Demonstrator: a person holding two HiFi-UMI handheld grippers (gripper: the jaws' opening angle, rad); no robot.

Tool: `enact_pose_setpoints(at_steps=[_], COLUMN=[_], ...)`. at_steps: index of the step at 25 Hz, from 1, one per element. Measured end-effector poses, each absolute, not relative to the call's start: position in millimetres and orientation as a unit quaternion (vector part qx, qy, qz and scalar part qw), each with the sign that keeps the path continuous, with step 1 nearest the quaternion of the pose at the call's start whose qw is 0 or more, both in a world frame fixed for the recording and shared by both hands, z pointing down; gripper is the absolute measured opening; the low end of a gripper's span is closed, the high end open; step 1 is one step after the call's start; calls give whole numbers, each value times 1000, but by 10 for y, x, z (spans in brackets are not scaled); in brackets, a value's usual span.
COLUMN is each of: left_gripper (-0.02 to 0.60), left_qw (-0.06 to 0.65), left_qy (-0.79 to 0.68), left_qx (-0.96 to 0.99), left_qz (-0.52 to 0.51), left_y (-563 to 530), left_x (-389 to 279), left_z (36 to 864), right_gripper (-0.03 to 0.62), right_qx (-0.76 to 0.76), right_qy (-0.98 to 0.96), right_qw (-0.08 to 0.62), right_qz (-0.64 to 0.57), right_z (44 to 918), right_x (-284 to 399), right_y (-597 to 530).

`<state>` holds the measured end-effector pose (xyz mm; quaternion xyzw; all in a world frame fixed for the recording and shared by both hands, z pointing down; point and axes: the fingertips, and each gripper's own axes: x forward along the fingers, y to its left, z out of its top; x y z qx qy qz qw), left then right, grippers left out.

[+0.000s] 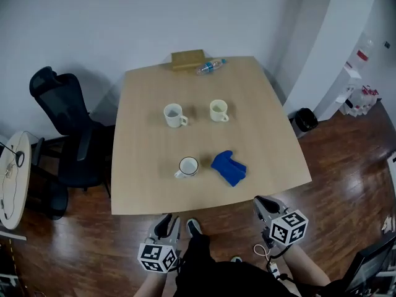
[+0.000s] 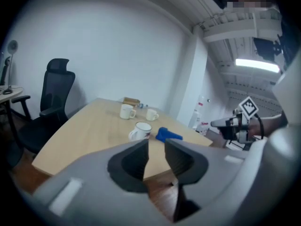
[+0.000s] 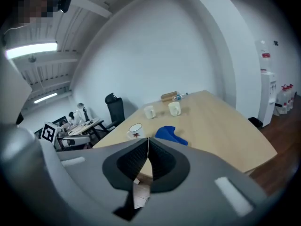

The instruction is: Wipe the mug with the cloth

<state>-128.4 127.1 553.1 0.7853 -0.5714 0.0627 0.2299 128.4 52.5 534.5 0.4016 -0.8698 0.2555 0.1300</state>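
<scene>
My left gripper [image 1: 166,225] has its jaws slightly apart with nothing between them, and my right gripper [image 1: 266,204] is pinched closed and empty. Both hang off the table [image 1: 142,190]. On it stands the mug [image 1: 187,166], with the cloth [image 1: 229,167] just beside it and two more mugs [image 1: 174,115] farther back.

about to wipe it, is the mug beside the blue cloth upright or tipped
Upright: the mug stands on its base, open mouth up, beside the blue cloth.
</scene>
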Motion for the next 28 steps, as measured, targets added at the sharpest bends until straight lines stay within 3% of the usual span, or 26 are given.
enact_pose_setpoints(at_steps=[8, 13, 20, 28], left_gripper=[108, 107, 107, 107], left_qw=[172, 128, 125, 155], left_qy=[-541, -507, -476, -491], left_qx=[822, 850, 870, 857], left_qz=[46, 58, 36, 32], left_y=[2340, 2689, 3042, 3269], left_x=[4, 398, 342, -59], left_z=[4810, 4418, 4390, 4587], right_gripper=[8, 8, 8, 8], right_qx=[365, 376, 385, 381], right_qy=[-913, -921, -920, -921], right_qw=[111, 80, 54, 75], right_qz=[145, 72, 51, 38], right_z=[4972, 4524, 4204, 4244], right_x=[1752, 1827, 1574, 1250], right_y=[1844, 2150, 2386, 2575])
